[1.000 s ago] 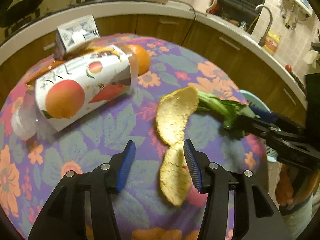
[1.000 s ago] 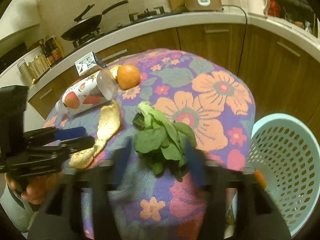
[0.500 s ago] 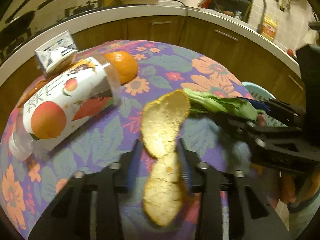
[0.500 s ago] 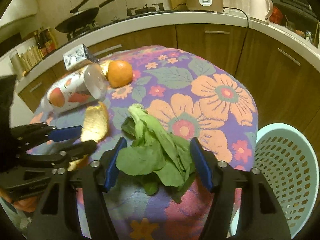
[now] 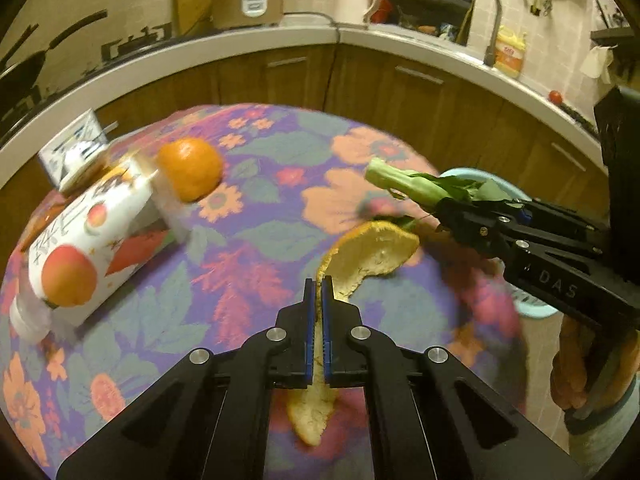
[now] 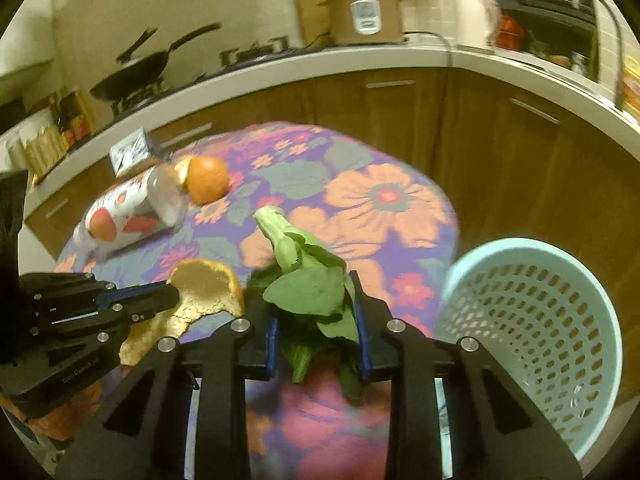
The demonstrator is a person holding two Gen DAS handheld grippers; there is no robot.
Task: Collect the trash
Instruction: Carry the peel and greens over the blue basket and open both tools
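Two hand-held grippers work over a round surface (image 6: 400, 184) covered in a flowered cloth, with a pale blue perforated basket (image 6: 532, 320) standing just past its right edge. The left gripper (image 5: 317, 292) has its fingers closed to a thin slit on a long strip of orange peel (image 5: 372, 256); the peel runs lengthwise through the fingers, its broad curled end jutting forward and to the right, its narrow tail hanging out behind and below. It looks lifted clear of the cloth, though the blur makes that uncertain. The right gripper (image 6: 316, 312) has its fingers drawn in around a bunch of leafy greens (image 6: 304, 280), pinching the leaves, with the pale stalk end pointing forward and up, away from the hand. The basket lies to the right of both grippers and sits right beside the right one, so the greens look to have the short trip; the peel is farther off, with the right gripper between it and the basket's mouth, and would have to cross over or wait its turn. Farther back on the left of the surface lie a toppled bottle (image 5: 88, 248) with a fruit label, a whole orange (image 5: 190, 168) just beside its end, and a small carton (image 5: 74, 150) behind them, all well apart from either gripper.
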